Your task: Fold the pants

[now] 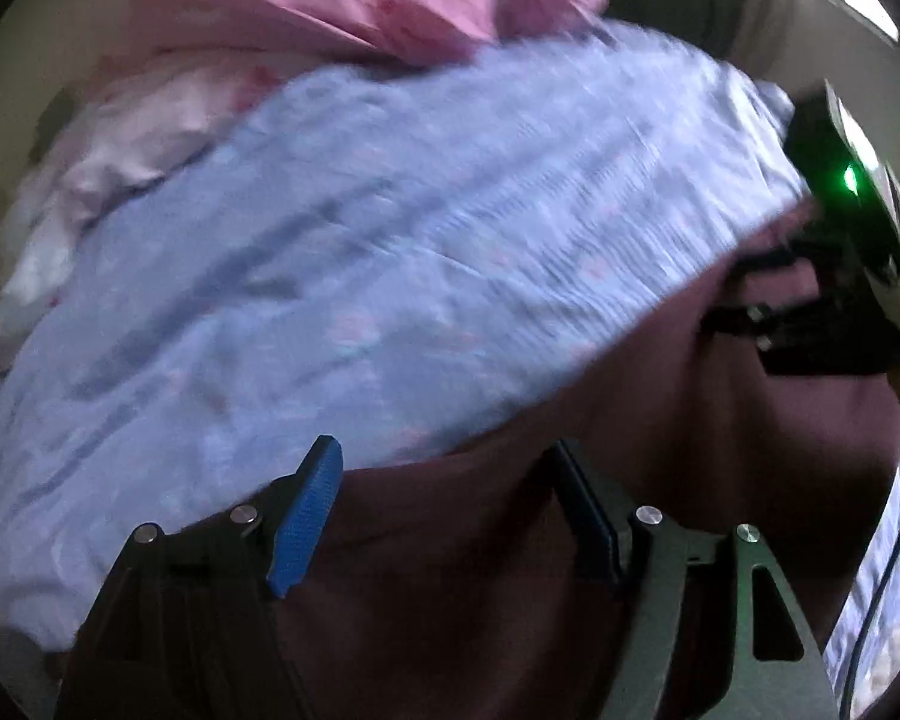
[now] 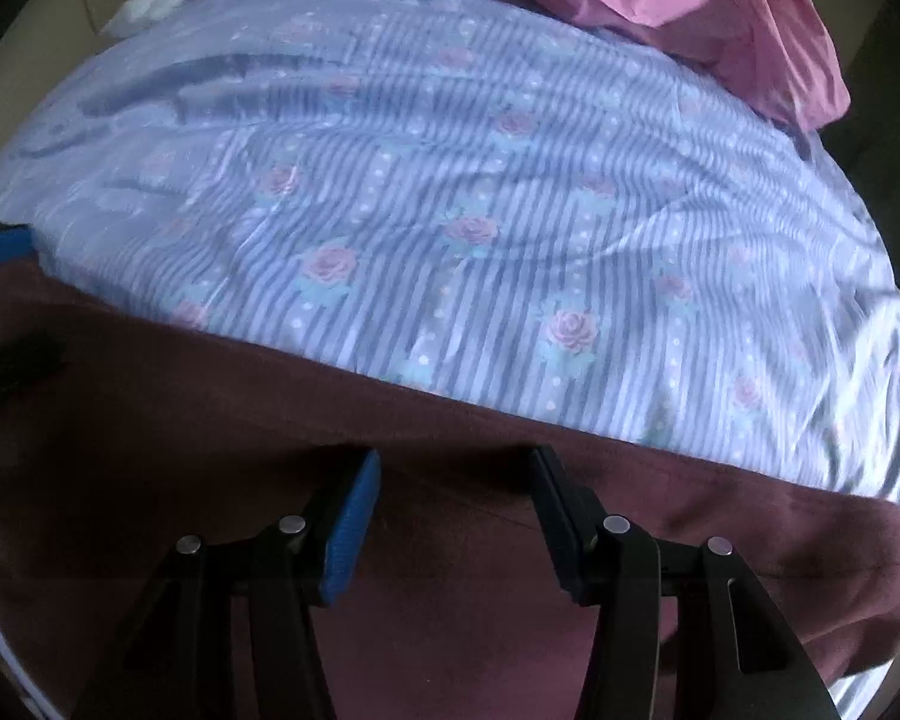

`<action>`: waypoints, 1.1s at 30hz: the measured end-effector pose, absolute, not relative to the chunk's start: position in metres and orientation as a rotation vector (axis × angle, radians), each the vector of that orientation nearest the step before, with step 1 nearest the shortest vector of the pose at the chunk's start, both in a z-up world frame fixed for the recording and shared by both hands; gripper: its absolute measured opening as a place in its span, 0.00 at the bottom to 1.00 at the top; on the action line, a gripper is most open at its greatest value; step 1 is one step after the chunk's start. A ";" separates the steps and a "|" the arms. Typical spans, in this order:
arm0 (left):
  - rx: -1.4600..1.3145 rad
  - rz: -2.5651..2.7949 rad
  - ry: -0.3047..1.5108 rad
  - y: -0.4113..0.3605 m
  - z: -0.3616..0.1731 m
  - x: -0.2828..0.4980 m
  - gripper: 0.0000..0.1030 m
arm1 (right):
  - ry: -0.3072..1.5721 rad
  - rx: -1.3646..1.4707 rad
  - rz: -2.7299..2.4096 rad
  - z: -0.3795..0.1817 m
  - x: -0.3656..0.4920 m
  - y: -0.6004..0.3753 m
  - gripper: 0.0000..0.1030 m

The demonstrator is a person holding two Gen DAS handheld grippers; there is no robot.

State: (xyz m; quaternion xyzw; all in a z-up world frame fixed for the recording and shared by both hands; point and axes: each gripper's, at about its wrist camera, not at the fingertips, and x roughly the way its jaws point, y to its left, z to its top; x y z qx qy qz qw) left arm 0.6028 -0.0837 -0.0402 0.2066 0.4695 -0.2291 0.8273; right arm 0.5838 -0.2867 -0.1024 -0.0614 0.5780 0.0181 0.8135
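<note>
The maroon pants (image 2: pixel 210 420) lie spread flat on a bed with a blue striped rose-print sheet (image 2: pixel 480 210), their far edge running left to right. Both the left gripper (image 1: pixel 444 516) and right gripper (image 2: pixel 456 516) hover over the cloth, jaws apart, holding nothing.

Black linkage arms, silver rivets, blue-padded jaws

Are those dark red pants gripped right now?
No. Both the left gripper and right gripper stand open over the pants.
</note>
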 end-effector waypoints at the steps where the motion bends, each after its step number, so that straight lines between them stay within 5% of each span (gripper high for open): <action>1: 0.404 -0.463 0.970 -0.069 -0.031 0.603 0.71 | 1.240 -0.121 0.024 -0.099 0.583 -0.285 0.50; 11: 0.175 -0.195 0.905 0.063 0.020 0.615 0.82 | 1.087 -0.075 0.213 -0.036 0.577 -0.195 0.50; 20: -0.038 -0.136 1.140 0.119 -0.031 0.631 0.80 | 1.069 -0.106 0.253 -0.029 0.581 -0.126 0.50; 24: -0.147 -0.186 1.206 0.117 -0.051 0.629 0.46 | 1.063 -0.075 0.203 -0.025 0.581 -0.131 0.50; 30: -0.242 -0.222 1.194 0.122 -0.047 0.617 0.24 | 1.061 -0.068 0.096 -0.026 0.580 -0.142 0.50; 33: -0.218 -0.147 1.098 0.124 -0.025 0.606 0.22 | 1.067 -0.060 0.099 -0.028 0.578 -0.141 0.50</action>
